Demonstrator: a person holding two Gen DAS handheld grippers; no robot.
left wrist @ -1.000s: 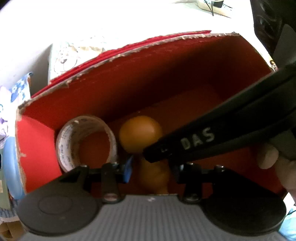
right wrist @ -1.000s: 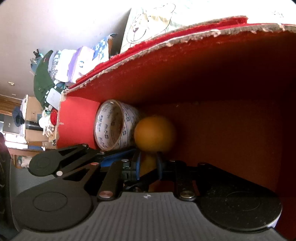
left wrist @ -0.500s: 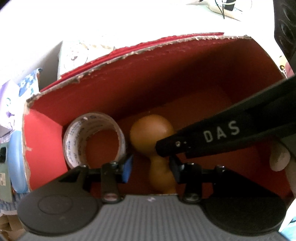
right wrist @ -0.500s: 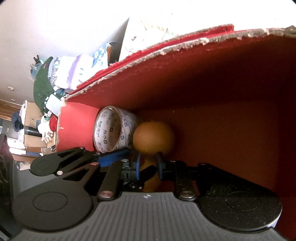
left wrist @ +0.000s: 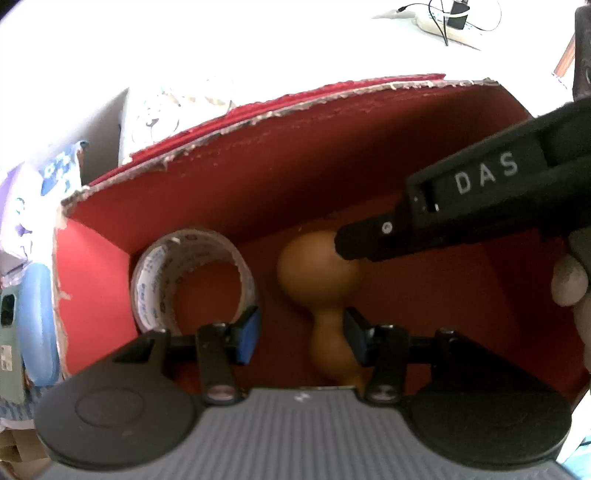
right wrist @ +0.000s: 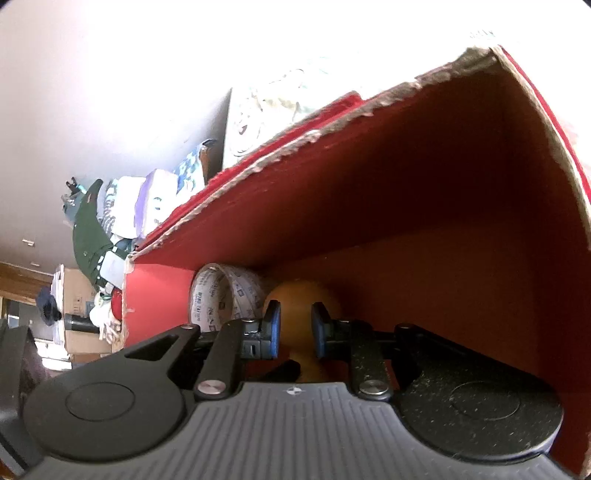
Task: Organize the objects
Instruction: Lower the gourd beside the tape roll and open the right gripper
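An orange gourd-shaped toy lies on the floor of a red cardboard box, beside a roll of printed tape standing in the left corner. My left gripper points down into the box. Its jaws are opening, with the toy's narrow neck between them, close to the right finger and clear of the left pad. My right gripper reaches in from the right, its tip over the toy's round bulb. In the right wrist view its blue pads stand narrowly apart in front of the bulb, not pressing it.
The box's far wall has a torn top edge. A bear-printed pack lies behind it, with wrapped packs and a blue object to the left. A power strip with cables is at the back right. A fingertip shows under the right gripper.
My left jaws have widened around the toy's neck. My right gripper has drawn back from the neck to the bulb and rolled. The toy stays on the box floor.
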